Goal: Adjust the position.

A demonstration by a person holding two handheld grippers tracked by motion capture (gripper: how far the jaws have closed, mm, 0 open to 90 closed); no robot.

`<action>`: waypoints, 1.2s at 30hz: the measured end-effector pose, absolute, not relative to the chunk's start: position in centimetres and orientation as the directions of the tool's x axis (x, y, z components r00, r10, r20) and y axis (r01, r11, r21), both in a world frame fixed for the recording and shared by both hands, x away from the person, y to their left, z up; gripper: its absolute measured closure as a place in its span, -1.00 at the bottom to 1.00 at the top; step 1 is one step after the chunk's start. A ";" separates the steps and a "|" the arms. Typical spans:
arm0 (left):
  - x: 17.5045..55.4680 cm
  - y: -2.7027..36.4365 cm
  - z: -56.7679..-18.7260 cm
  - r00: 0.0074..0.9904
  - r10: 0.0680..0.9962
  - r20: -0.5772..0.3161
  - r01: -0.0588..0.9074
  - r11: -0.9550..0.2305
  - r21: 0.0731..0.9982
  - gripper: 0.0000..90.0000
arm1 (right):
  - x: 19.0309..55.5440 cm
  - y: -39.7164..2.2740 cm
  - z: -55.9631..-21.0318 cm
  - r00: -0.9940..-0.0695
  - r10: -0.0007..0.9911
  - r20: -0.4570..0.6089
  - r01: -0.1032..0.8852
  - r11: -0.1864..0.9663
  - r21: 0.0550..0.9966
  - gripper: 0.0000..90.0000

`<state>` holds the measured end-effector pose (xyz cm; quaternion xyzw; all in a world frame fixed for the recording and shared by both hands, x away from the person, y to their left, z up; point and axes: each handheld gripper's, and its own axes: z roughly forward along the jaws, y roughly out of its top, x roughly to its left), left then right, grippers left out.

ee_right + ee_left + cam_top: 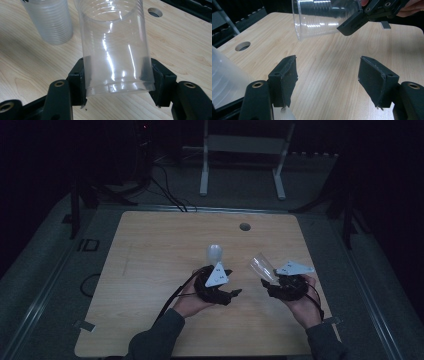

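Observation:
A clear plastic cup (262,266) (112,50) hangs tilted above the wooden table (160,250), its mouth pointing away to the upper left. My right gripper (273,279) (117,75) is shut on its lower end, one pad on each side. In the left gripper view the same cup (322,17) shows at the top, held by the other gripper's jaw. A stack of frosted ribbed cups (214,253) (224,80) (50,22) stands on the table just beyond my left gripper (229,287) (328,75), which is open with only bare wood between its pads.
A round cable hole (244,226) (242,46) (155,12) lies in the table's far middle. A white metal stand (245,150) and cables (165,190) sit on the floor behind the table. The room around is dark.

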<state>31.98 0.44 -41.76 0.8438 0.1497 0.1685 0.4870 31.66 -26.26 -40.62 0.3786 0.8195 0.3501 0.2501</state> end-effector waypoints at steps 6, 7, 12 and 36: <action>32.0 0.3 -41.6 0.896 0.424 0.133 0.091 -0.467 0.879 -0.30 | 31.5 -26.2 -40.6 -0.578 0.803 -0.148 0.436 0.457 0.776 -0.07; 32.0 0.3 -41.6 0.896 0.424 0.133 0.090 -0.467 0.879 -0.30 | 31.5 -26.2 -40.6 -0.577 0.803 -0.148 0.432 0.454 0.779 -0.07; 32.0 0.2 -41.5 0.895 0.427 0.130 0.094 -0.466 0.880 -0.30 | 31.4 -26.3 -40.5 -0.566 0.812 -0.143 0.429 0.439 0.790 -0.07; 32.1 -0.3 -40.7 0.894 0.437 0.104 0.112 -0.442 0.890 -0.30 | 31.0 -26.6 -40.5 -0.527 0.843 -0.107 0.403 0.359 0.842 -0.07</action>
